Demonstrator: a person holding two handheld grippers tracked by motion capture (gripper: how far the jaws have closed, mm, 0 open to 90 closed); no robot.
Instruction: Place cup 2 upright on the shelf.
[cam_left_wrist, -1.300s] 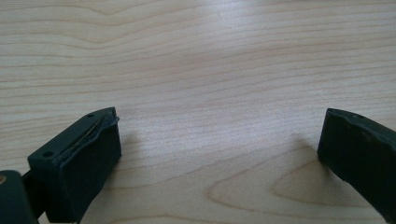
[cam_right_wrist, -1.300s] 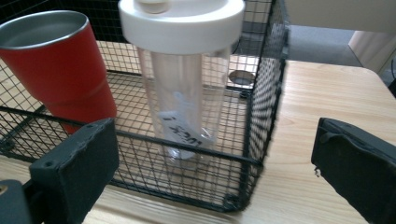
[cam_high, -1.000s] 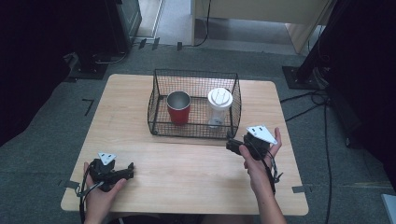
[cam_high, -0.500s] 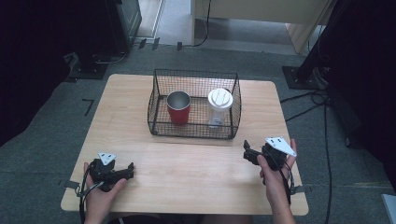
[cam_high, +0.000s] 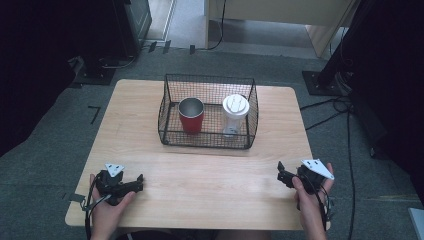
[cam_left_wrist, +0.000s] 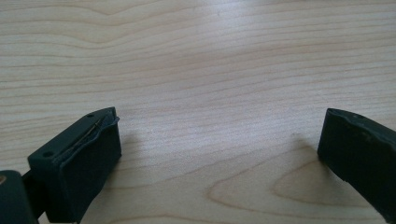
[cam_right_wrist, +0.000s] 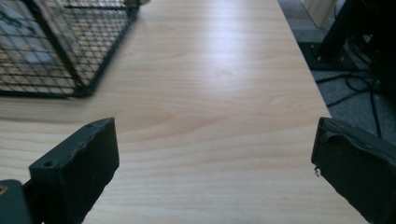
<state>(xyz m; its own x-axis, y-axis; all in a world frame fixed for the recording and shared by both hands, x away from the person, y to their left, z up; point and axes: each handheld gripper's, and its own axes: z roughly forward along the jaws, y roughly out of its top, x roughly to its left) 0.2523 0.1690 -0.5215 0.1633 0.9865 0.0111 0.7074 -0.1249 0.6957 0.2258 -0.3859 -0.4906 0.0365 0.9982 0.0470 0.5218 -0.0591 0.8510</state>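
Observation:
A black wire basket (cam_high: 209, 145) stands at the middle back of the wooden table (cam_high: 210, 175). Inside it a red cup (cam_high: 191, 116) with a metal lining stands upright at the left, and a white lidded cup (cam_high: 235, 114) at the right. My left gripper (cam_high: 139, 183) rests near the front left corner, open, its jaws wide apart over bare wood (cam_left_wrist: 219, 140). At the front right my right gripper (cam_high: 281, 172) is open too, with nothing between its jaws (cam_right_wrist: 215, 154). The basket's corner (cam_right_wrist: 70, 70) lies ahead and left in the right gripper view.
The table's right edge (cam_right_wrist: 313, 84) runs close to my right gripper, with grey floor and cables (cam_high: 330, 107) beyond. Dark equipment stands (cam_high: 100, 65) sit behind the table at the left and right. Bare wood stretches between the two grippers along the front.
My right gripper has drawn back from beside the basket's front right corner to the table's front right edge. The left gripper has stayed put.

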